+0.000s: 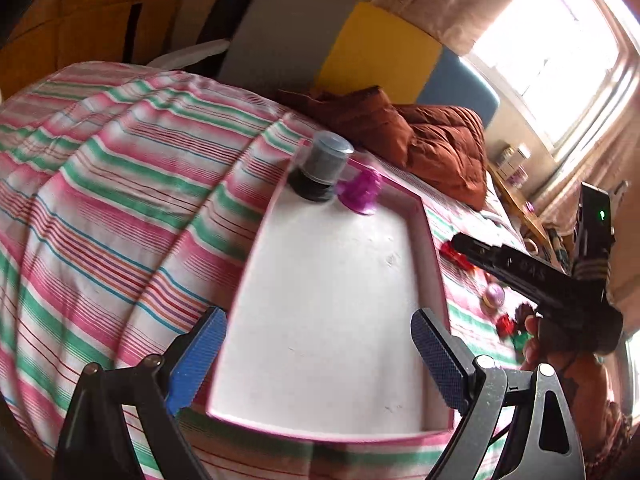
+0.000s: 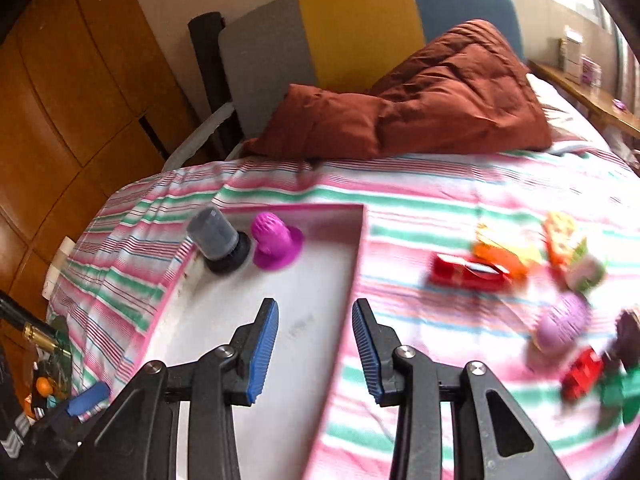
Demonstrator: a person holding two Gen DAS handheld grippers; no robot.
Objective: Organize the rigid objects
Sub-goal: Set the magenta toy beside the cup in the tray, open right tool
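A white tray with a pink rim (image 1: 434, 248) (image 2: 357, 248) lies on the striped bedspread. In its far corner stand a grey cylinder on a black base (image 1: 322, 160) (image 2: 214, 236) and a purple toy (image 1: 362, 190) (image 2: 272, 244). My left gripper (image 1: 320, 320) hangs wide open over the tray's near end, nothing between its blue pads. My right gripper (image 2: 316, 304) is open and empty above the tray's right side. Right of the tray lie loose toys: a red car (image 2: 468, 274), an orange-yellow piece (image 2: 500, 250), a pink-purple round toy (image 2: 560, 328), and red and green blocks (image 2: 588, 372).
A rust-brown quilt (image 2: 420, 104) is heaped at the head of the bed against a grey, yellow and blue headboard (image 2: 360, 32). Wooden cupboards (image 2: 80, 100) stand left. The black body of the right tool (image 1: 540, 276), held by a hand, crosses the left wrist view.
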